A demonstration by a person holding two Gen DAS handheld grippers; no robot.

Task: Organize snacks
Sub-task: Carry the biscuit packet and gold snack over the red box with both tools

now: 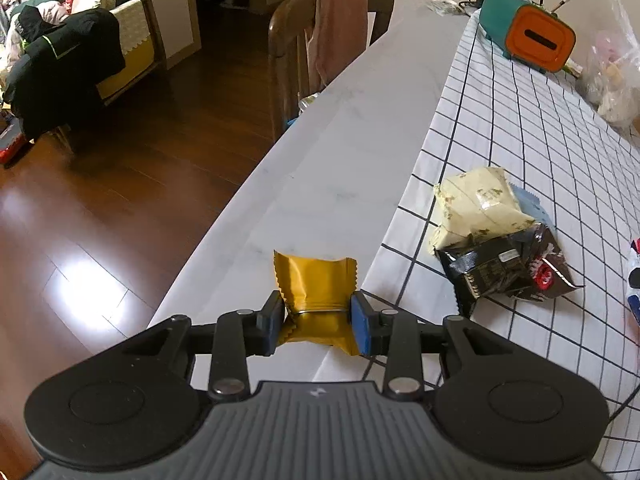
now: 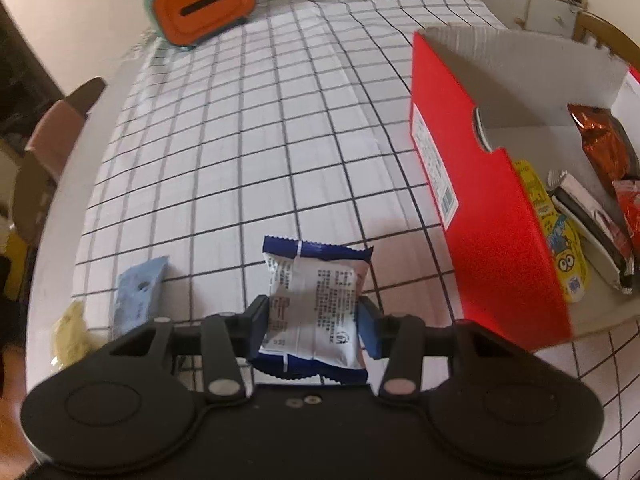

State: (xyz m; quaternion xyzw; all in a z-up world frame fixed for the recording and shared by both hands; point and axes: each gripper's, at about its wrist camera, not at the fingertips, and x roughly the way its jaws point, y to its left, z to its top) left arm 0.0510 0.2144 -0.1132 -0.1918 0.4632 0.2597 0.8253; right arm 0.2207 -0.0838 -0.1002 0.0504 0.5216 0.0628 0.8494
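My left gripper [image 1: 316, 312] is shut on a gold snack packet [image 1: 314, 286] and holds it above the table's white edge. To its right a cream packet [image 1: 478, 210], a black packet [image 1: 508, 270] and a pale blue packet [image 1: 532, 204] lie on the checked cloth. My right gripper [image 2: 314, 316] is shut on a blue and white snack packet [image 2: 314, 300] above the cloth. A red cardboard box [image 2: 492, 216] stands to its right, open, with several snack packets [image 2: 568, 256] inside. The pale blue packet [image 2: 138, 292] and the cream packet [image 2: 72, 332] show at the lower left.
An orange and teal tissue box [image 1: 528, 36] [image 2: 204, 4] stands at the far end of the table, next to a clear plastic bag [image 1: 612, 76]. A wooden chair with a pink cloth [image 1: 332, 36] stands at the table's left side. The checked tablecloth [image 2: 248, 120] covers the table.
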